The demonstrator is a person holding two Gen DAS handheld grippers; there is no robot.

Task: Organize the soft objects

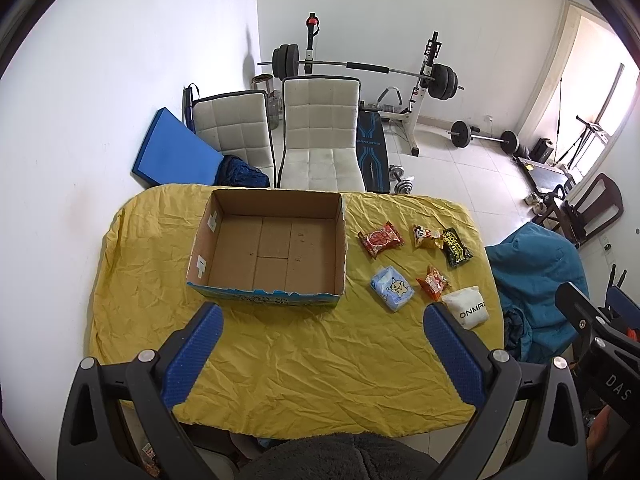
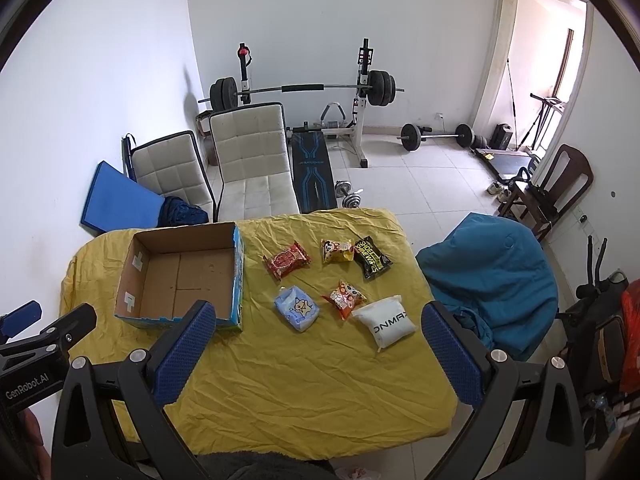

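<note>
Both the left gripper (image 1: 324, 344) and right gripper (image 2: 318, 338) hover with jaws wide apart, holding nothing. Six soft packets, among them a white pouch (image 2: 386, 322) and a pale blue tissue pack (image 2: 297, 307), lie on the yellow-clothed surface (image 2: 304, 376) beside the empty cardboard box (image 2: 180, 280). Slippery wrappers may squirt free if pinched near an edge.

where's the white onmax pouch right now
The white soft pouch lies on the yellow tablecloth, right of the open cardboard box, beside the orange snack packet.
</note>
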